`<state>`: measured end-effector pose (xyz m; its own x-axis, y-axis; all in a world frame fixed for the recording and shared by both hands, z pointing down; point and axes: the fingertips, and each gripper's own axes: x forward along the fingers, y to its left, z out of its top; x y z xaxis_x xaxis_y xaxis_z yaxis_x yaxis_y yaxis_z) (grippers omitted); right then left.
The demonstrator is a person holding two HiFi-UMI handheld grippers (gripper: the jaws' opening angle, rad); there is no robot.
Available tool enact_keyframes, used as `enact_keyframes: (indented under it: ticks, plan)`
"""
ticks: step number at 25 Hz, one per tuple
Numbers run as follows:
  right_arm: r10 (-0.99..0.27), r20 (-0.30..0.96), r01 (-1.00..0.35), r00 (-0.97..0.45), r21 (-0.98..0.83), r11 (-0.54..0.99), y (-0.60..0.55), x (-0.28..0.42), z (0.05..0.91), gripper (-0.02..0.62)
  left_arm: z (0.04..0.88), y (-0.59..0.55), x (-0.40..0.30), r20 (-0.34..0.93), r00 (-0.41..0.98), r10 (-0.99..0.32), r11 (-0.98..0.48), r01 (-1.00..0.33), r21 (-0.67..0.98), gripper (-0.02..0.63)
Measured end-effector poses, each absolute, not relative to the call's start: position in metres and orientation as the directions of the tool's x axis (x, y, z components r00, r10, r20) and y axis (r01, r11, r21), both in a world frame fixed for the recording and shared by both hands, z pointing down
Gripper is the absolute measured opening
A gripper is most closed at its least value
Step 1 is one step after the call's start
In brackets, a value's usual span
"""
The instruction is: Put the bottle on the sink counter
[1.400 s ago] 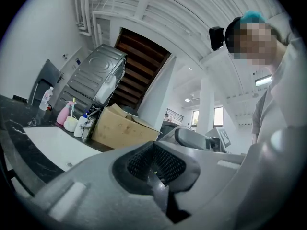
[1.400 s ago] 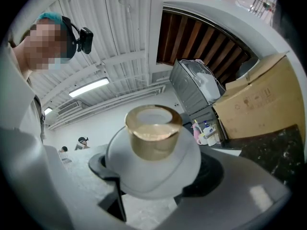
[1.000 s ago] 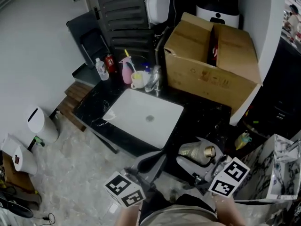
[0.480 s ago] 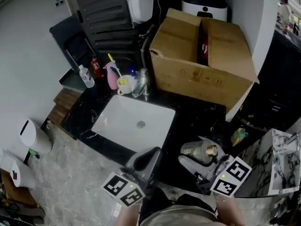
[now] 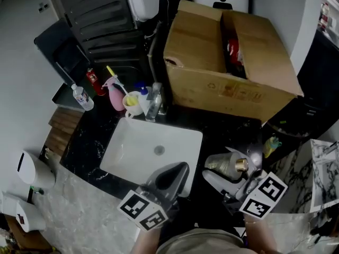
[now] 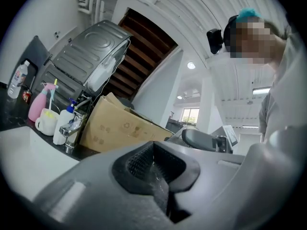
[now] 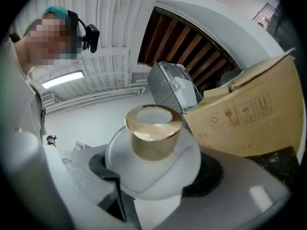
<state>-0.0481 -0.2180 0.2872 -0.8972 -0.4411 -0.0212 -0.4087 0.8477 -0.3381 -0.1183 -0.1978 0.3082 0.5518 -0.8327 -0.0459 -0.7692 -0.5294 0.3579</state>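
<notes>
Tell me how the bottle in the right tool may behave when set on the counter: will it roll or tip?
The bottle looks round and smooth, so it could slip in the right tool. Laid sideways, as held now, it would likely roll on the counter.

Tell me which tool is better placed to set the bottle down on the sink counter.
Right. The right tool holds the bottle by the dark counter beside the sink; the left tool is shut and empty.

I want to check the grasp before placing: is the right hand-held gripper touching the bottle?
Touching. The right gripper view shows the right hand-held gripper with its jaws closed against both sides of the bottle, with no gap visible.
</notes>
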Motion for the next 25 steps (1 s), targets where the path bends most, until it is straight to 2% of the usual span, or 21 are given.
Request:
enact_keyframes:
  ticks: [15,25]
  plan:
    - [-0.568,0.063,-0.549,-0.821,-0.362,0.753,-0.313,-0.109,0.322,0.337,0.357,-0.291,-0.174,0.038,0.667,-0.744,-0.591,-0.684,0.429,0.006]
    - [-0.609,0.168,-0.624,-0.775,-0.357,0.695,-0.352,-0.141,0.363,0.337,0.397,-0.325,-0.191,0.102,0.719,-0.687,-0.609,-0.647,0.459,0.006]
